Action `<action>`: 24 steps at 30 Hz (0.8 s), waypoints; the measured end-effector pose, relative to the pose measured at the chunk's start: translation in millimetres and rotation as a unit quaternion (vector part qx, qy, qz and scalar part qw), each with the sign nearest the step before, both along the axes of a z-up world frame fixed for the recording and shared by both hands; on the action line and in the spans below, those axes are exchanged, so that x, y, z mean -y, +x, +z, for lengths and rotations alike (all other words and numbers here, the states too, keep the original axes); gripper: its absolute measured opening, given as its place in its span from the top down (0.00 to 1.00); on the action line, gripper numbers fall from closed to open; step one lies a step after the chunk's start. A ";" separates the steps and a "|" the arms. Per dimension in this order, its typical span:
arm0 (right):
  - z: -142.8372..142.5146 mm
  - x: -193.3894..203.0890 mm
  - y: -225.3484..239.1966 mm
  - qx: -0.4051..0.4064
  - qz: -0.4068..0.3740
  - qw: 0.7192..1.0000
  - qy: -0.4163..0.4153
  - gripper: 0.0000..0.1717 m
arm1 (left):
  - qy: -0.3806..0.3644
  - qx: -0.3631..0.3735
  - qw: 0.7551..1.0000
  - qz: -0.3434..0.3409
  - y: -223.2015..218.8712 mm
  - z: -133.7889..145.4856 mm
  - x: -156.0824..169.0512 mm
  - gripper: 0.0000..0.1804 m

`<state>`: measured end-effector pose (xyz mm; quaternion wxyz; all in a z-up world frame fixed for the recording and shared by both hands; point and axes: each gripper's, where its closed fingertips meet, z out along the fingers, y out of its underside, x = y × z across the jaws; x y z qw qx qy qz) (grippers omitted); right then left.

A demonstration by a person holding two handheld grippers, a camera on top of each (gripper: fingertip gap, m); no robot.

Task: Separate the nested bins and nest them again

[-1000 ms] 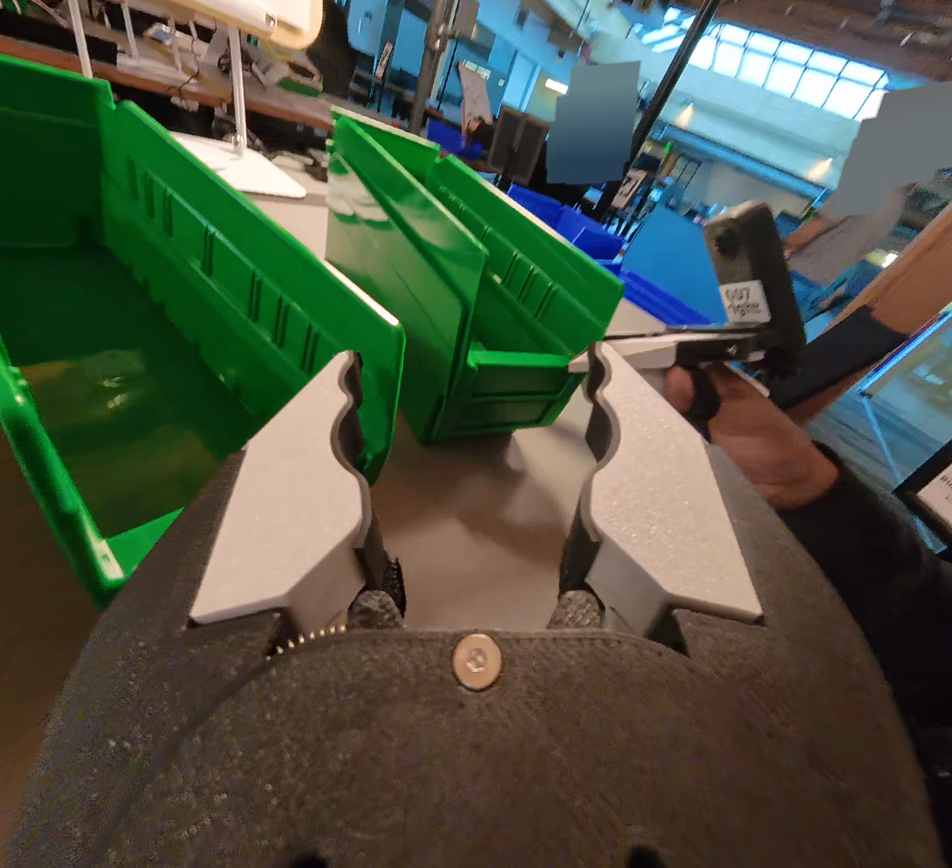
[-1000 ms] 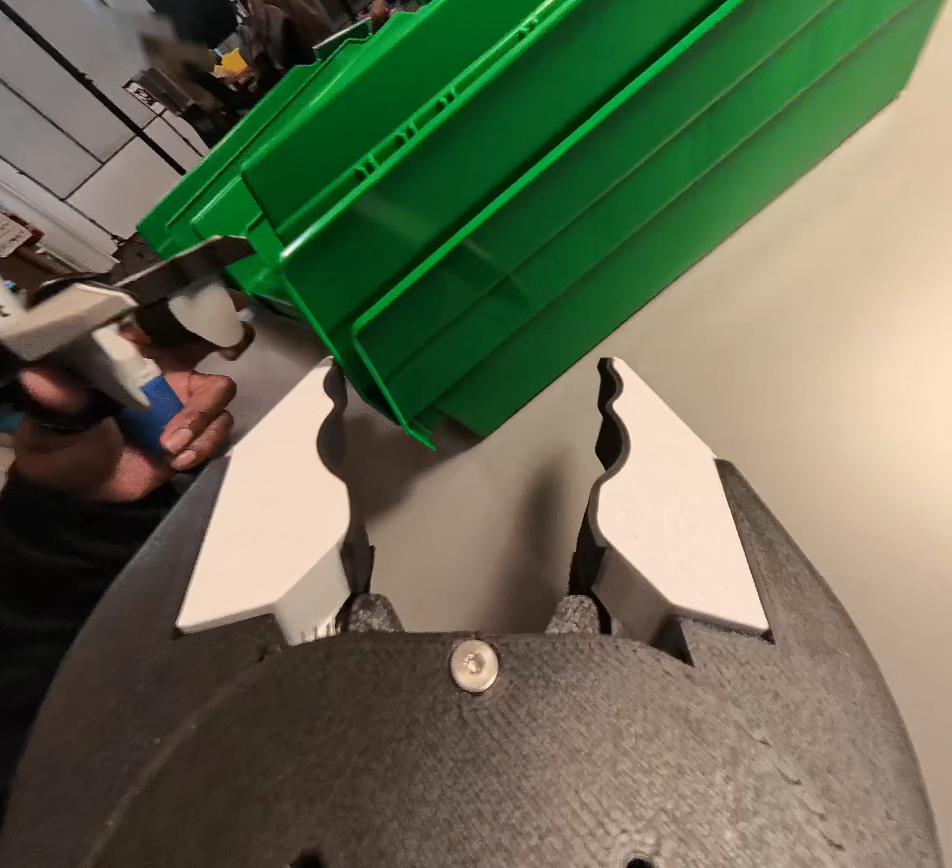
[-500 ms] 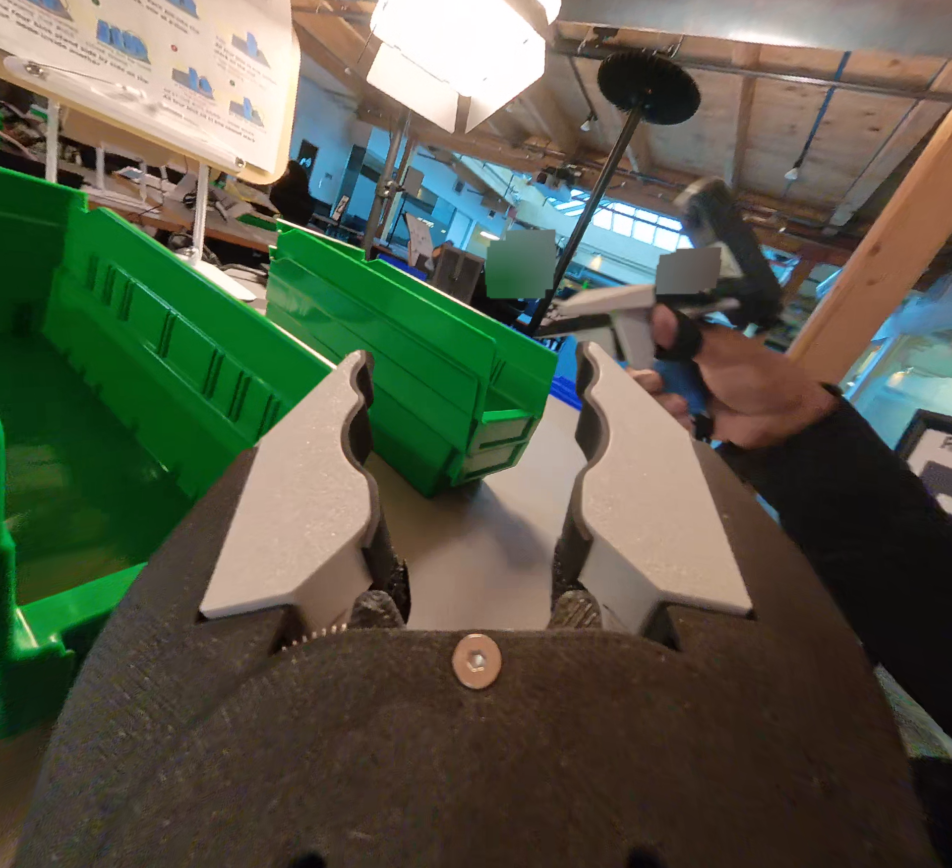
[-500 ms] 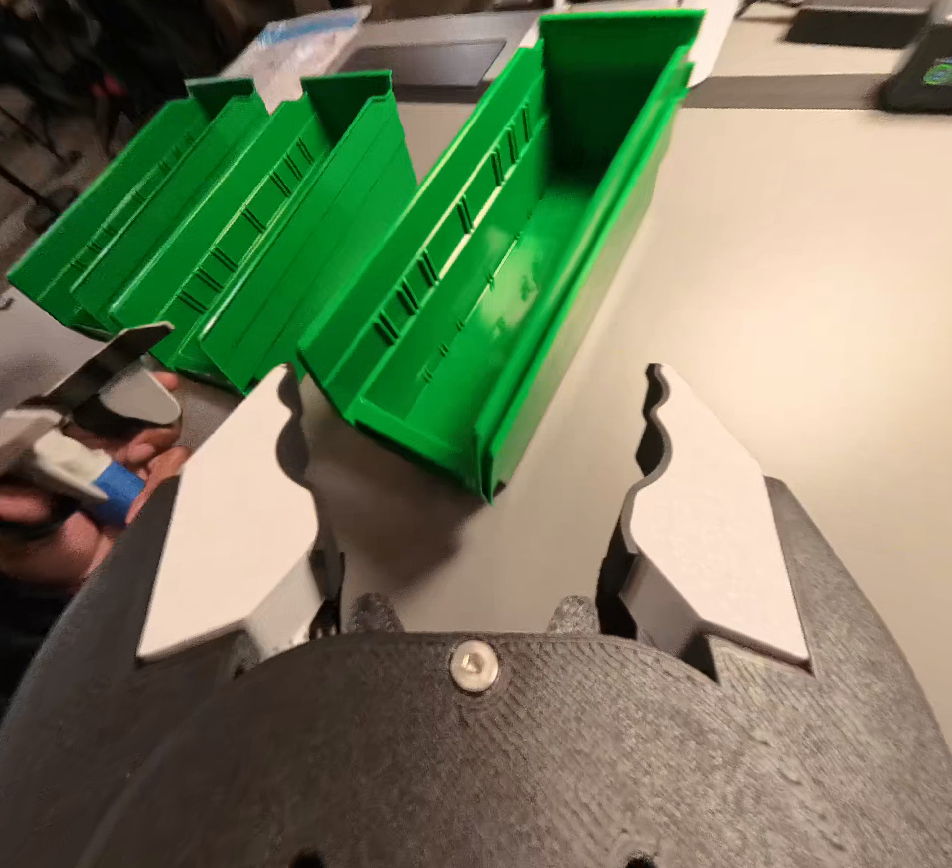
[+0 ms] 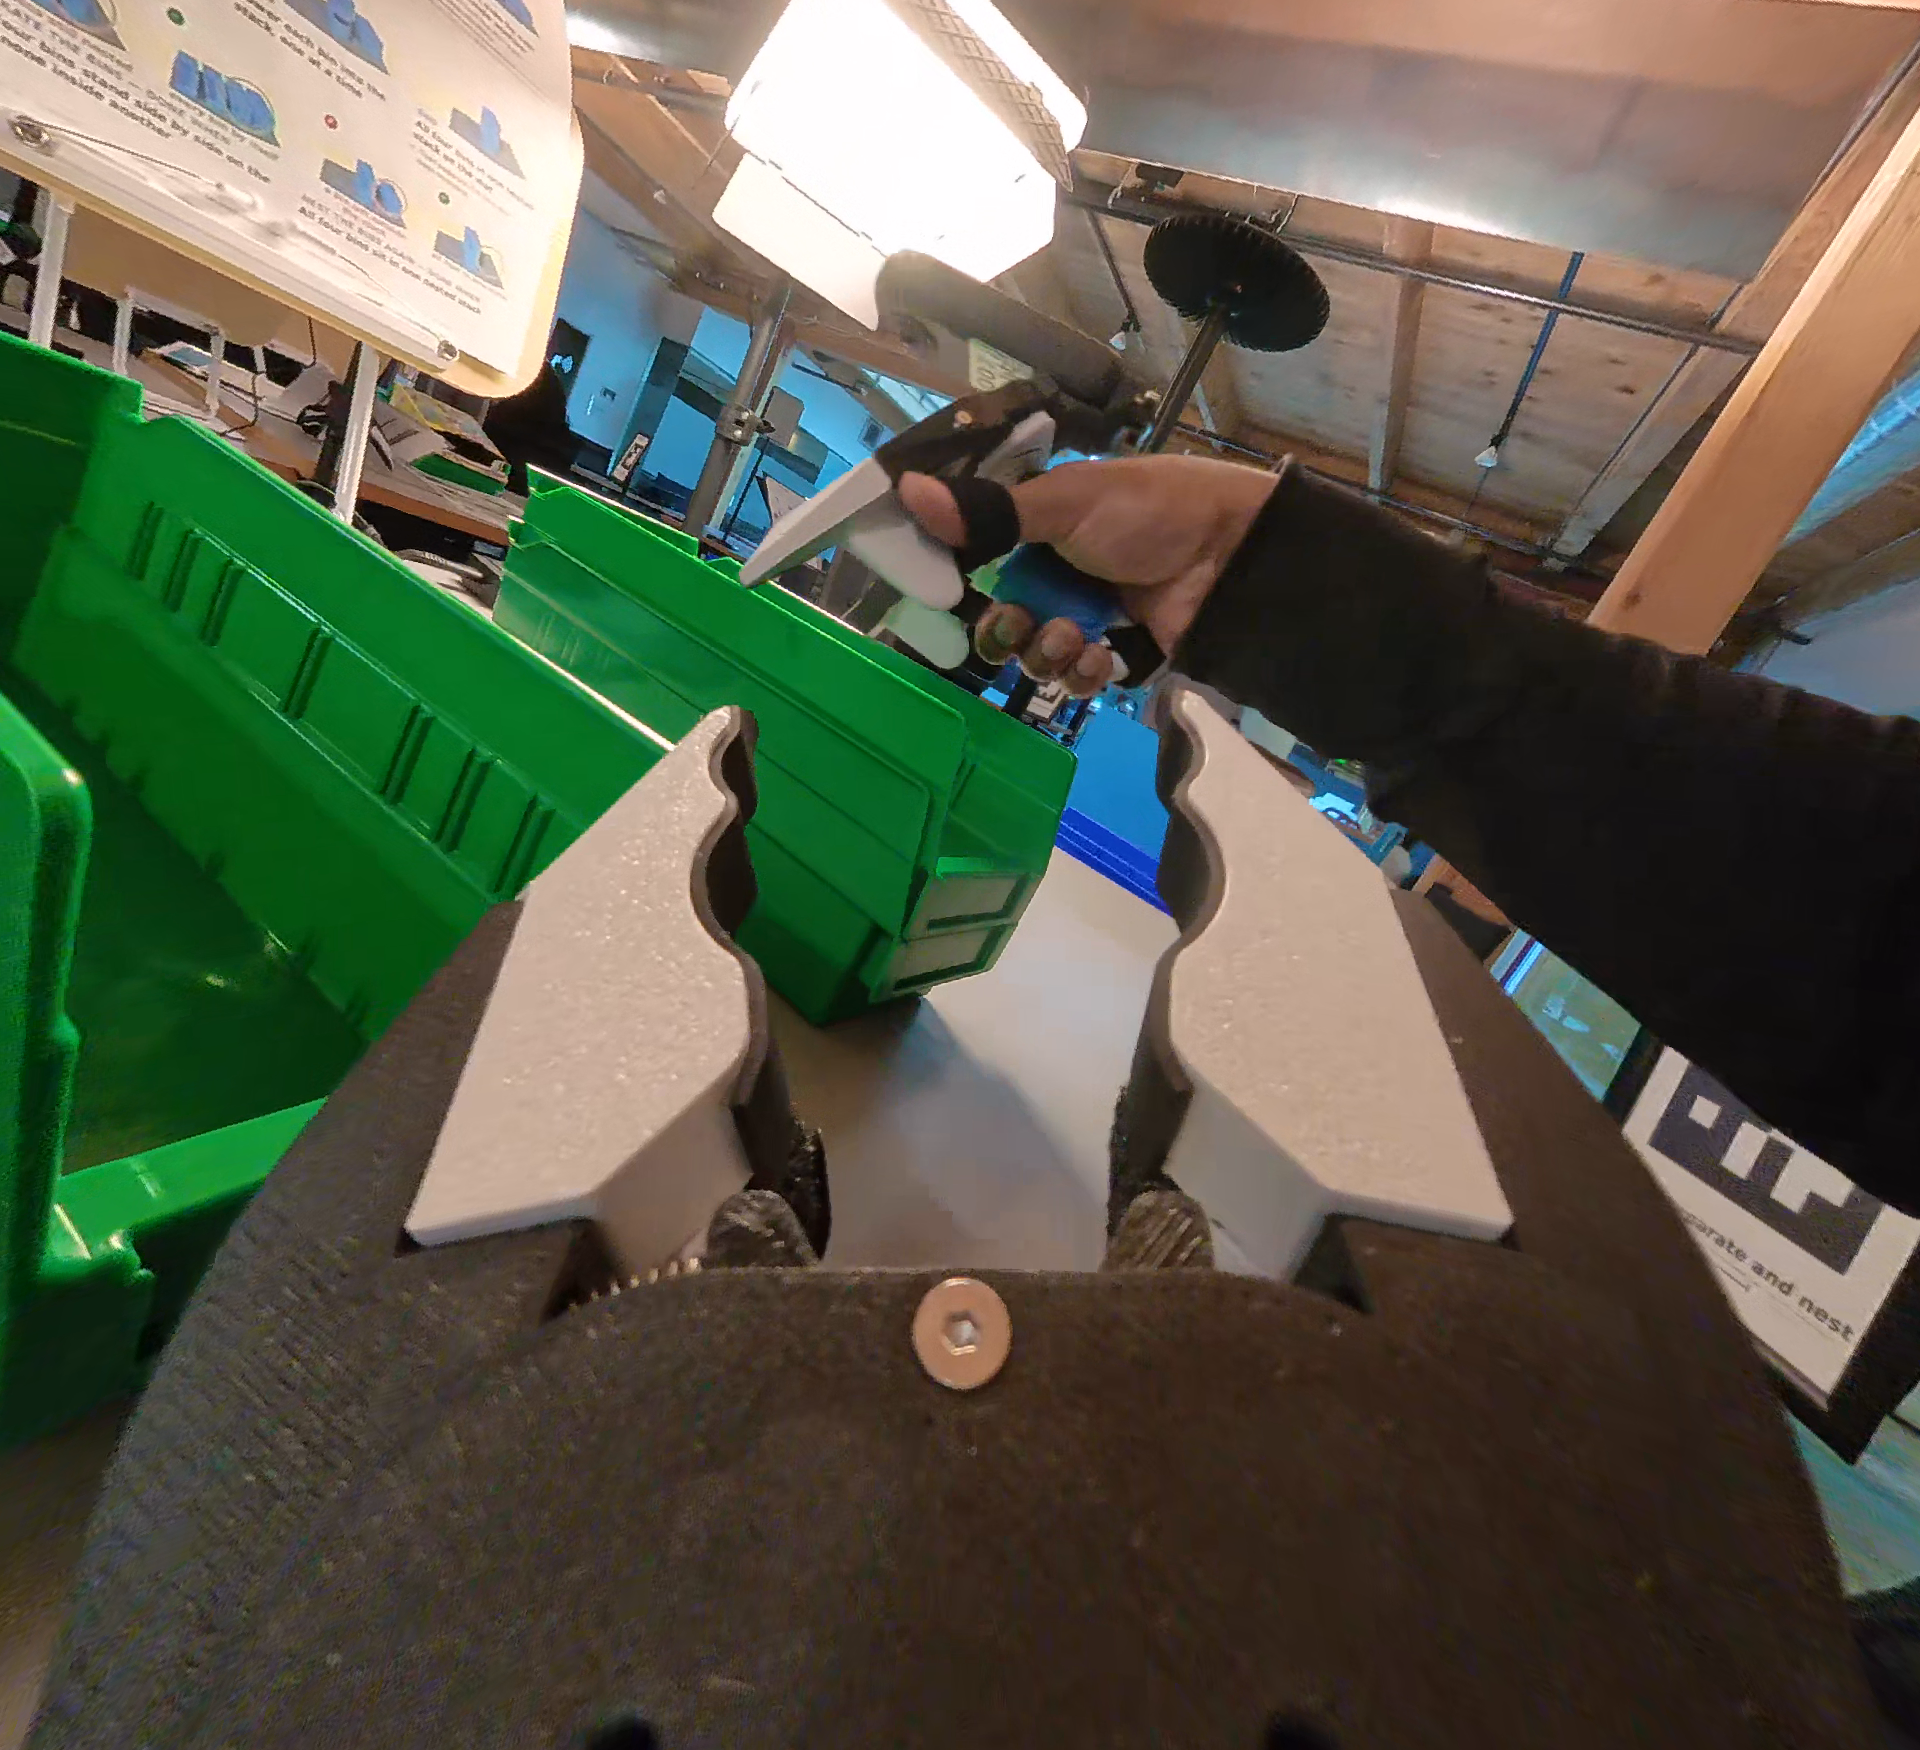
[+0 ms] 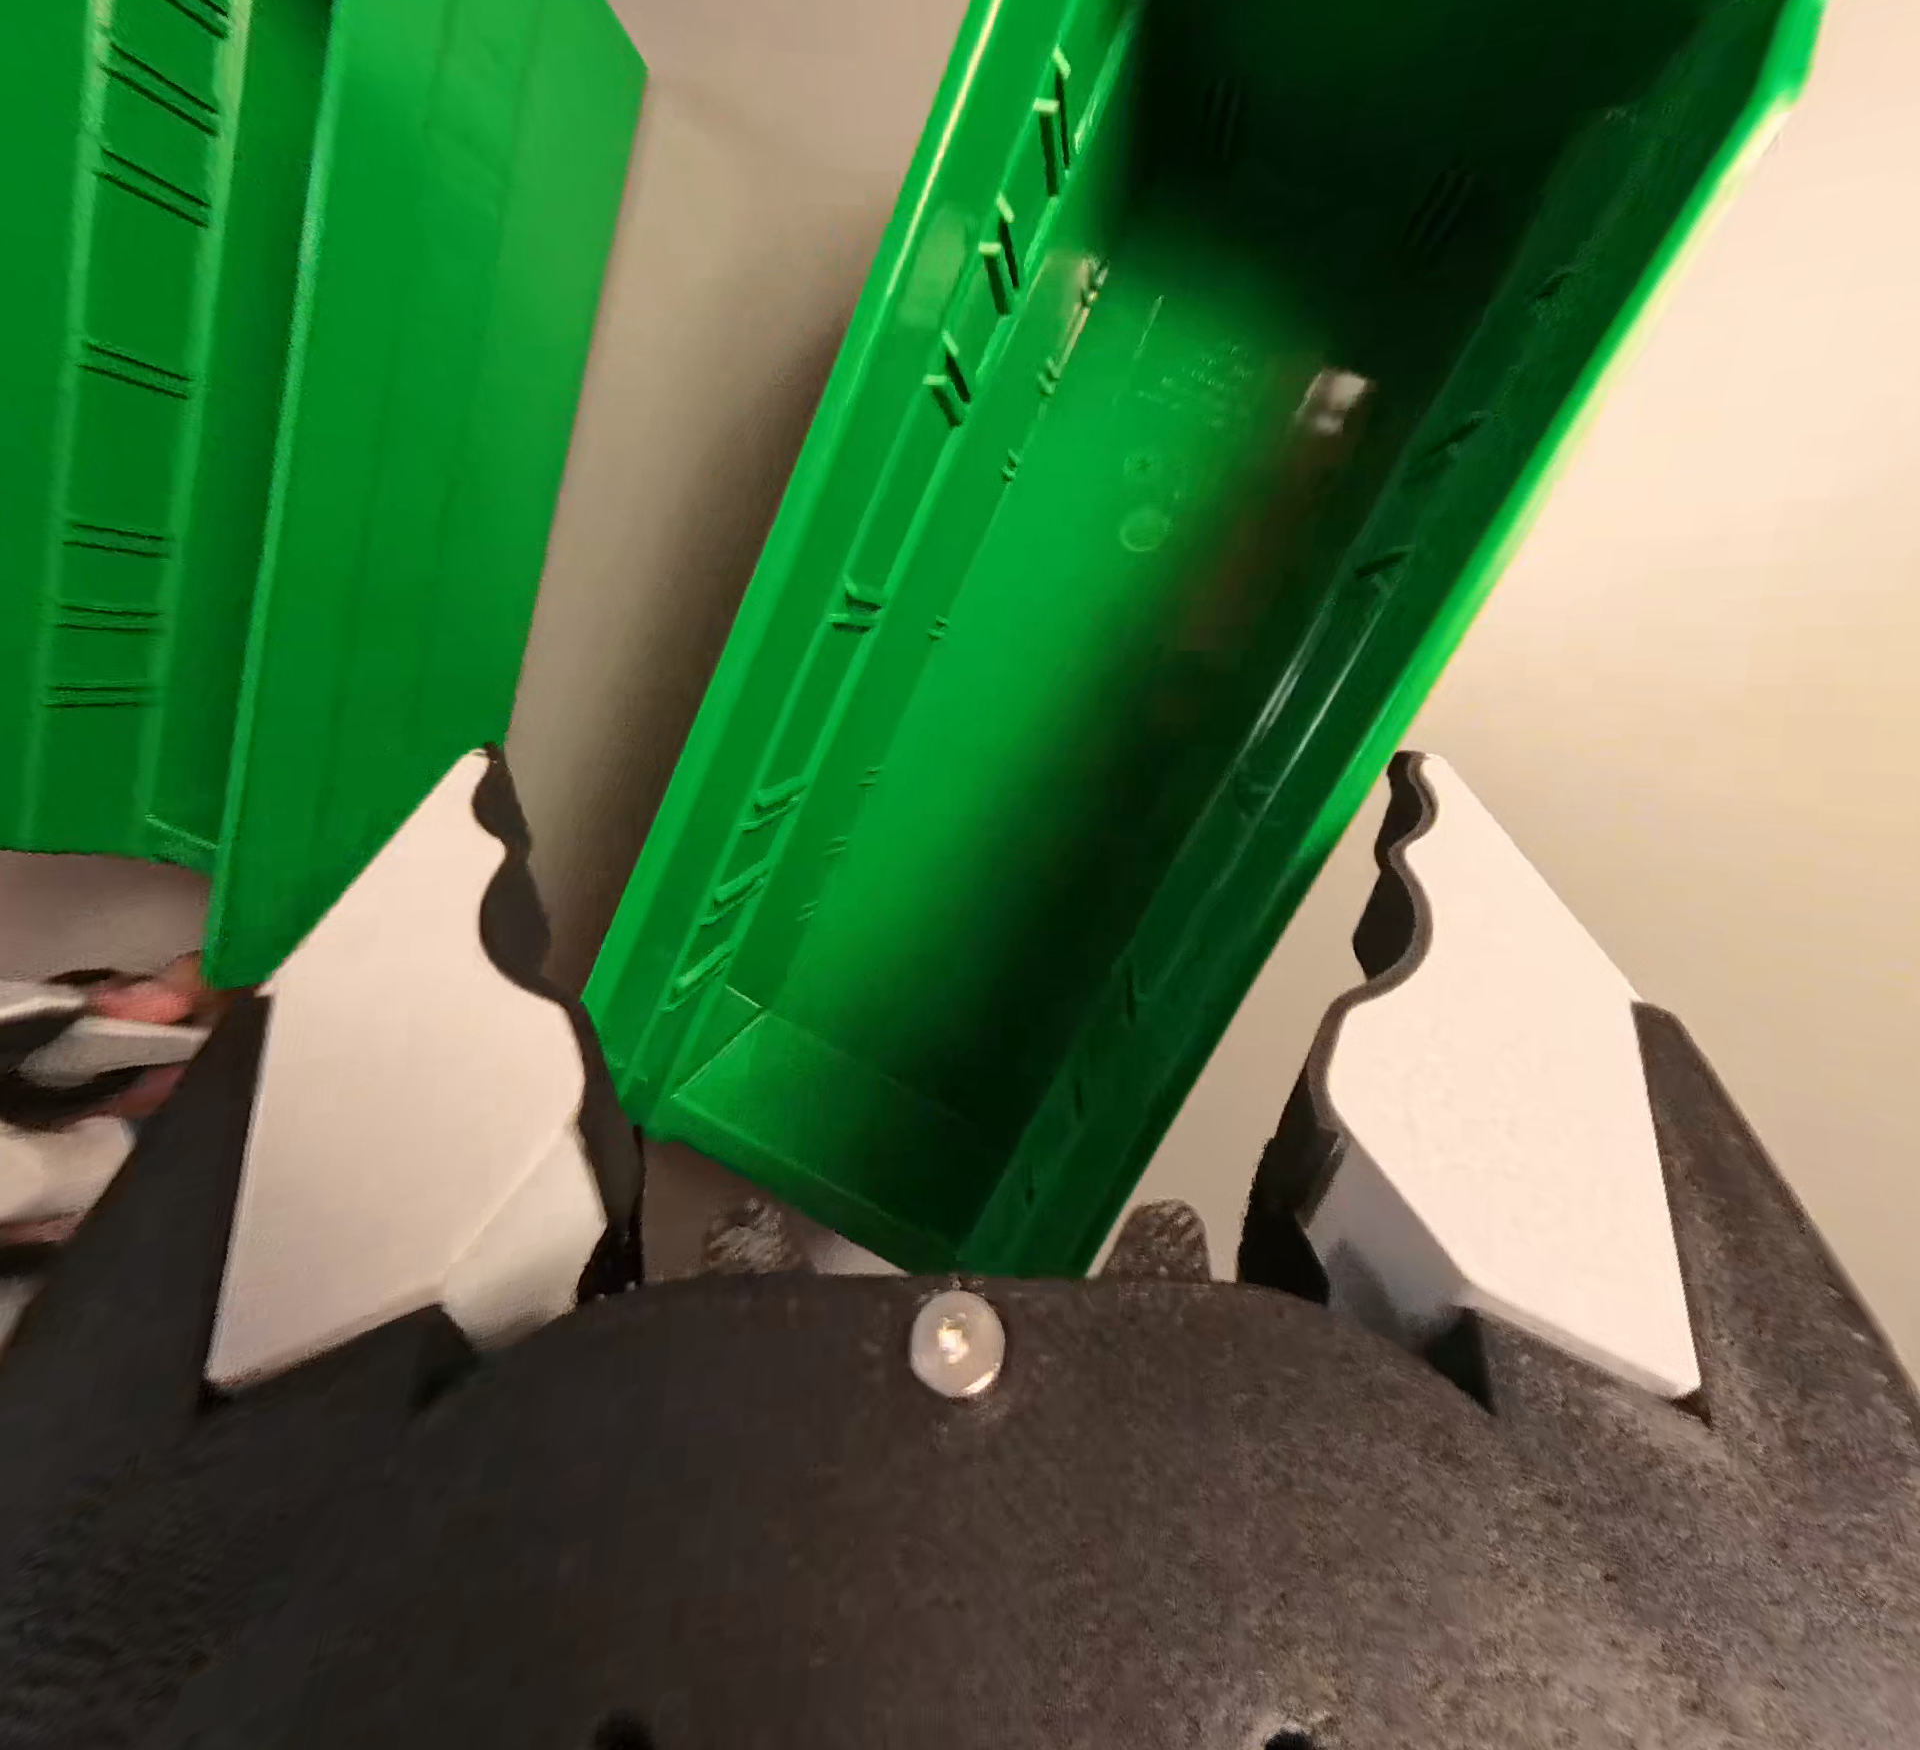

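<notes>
Right hand-held gripper over a lone green bin

The right hand-held gripper (image 6: 956,869) is spread wide above the single green bin (image 6: 1195,557) in the middle of its view, pinching nothing. To grab well, it should probably slide onto one thin wall and squeeze. The left hand-held gripper (image 5: 956,827) is also spread and bare, low in its frame. More green bins (image 5: 790,744) sit side by side on the bench (image 6: 1662,557); bare bench at right looks roomy for lifting.

Green bins (image 6: 1091,557) glossy smooth plastic; table (image 6: 1662,453) matt, possibly laminate; ceiling beams (image 5: 1766,453) bare wood
</notes>
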<state>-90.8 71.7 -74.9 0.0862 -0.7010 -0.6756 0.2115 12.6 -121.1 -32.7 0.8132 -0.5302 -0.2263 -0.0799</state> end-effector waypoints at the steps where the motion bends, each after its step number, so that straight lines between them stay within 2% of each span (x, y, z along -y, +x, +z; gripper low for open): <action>1: -1.6 -3.4 -1.9 0.006 0.001 1.000 0.020 0.08 | 0.001 0.002 1.000 -0.002 -0.2 0.0 0.2 0.57; 6: -17.1 -15.3 -0.6 0.037 -0.018 0.999 0.020 0.09 | 0.007 0.003 1.000 -0.005 0.3 0.8 1.3 0.57; 10: -20.2 -13.7 3.0 0.038 -0.024 0.999 -0.009 0.10 | 0.007 0.005 1.000 -0.007 0.1 0.4 1.2 0.57; 16: -10.6 -11.4 6.7 0.039 -0.016 0.999 0.019 0.23 | 0.005 0.007 1.000 -0.008 -0.1 -0.4 0.0 0.57; 24: -14.8 -10.3 10.1 0.050 -0.003 0.998 0.043 0.20 | 0.004 0.006 1.000 -0.007 0.4 -0.8 -0.7 0.57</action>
